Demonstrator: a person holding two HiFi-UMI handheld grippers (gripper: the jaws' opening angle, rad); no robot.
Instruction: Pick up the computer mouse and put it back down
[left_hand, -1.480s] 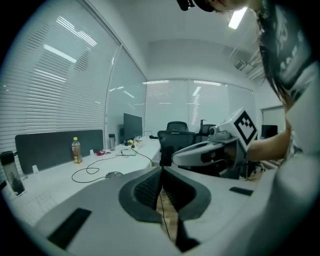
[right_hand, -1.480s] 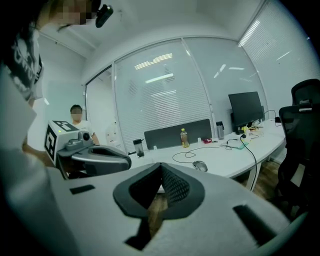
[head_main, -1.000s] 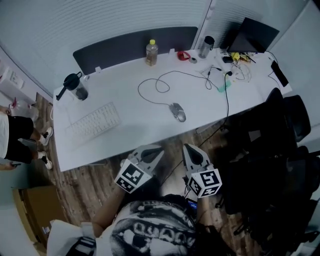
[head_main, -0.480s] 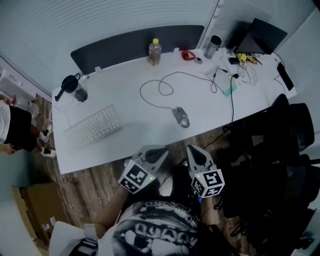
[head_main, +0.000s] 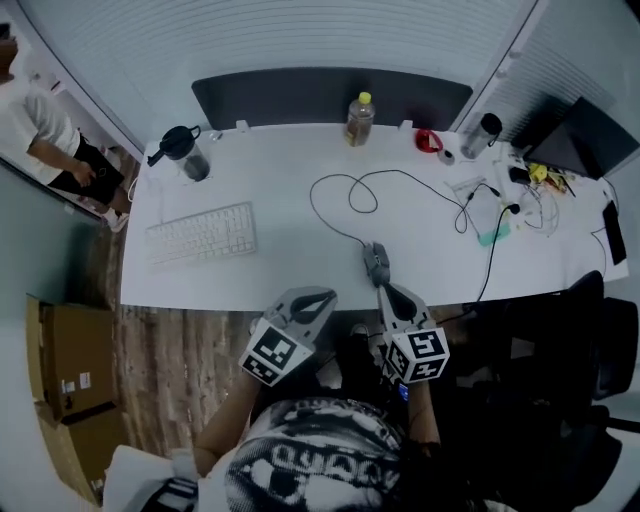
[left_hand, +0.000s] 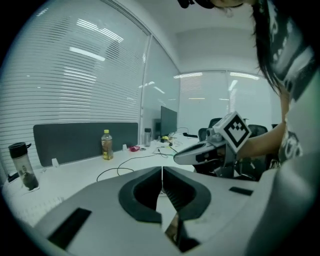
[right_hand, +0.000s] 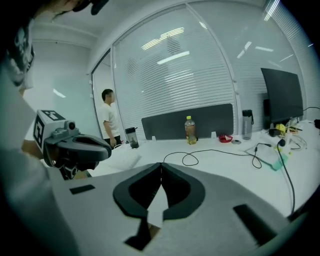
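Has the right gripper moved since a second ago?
Yes. The right gripper has advanced toward the desk; its tip is now almost at the mouse, where a clear gap separated them before.

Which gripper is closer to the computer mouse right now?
Right. The right gripper ends just short of the mouse at the desk edge; the left gripper is farther off, to the mouse's left.

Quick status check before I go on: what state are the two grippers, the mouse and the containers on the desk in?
Left gripper: shut, empty.
Right gripper: shut, empty.
Computer mouse: lying on the desk, not gripped.
Yellow-capped bottle: upright, capped.
Dark flask: upright, lid on.
Steel tumbler: upright.
Monitor: screen dark.
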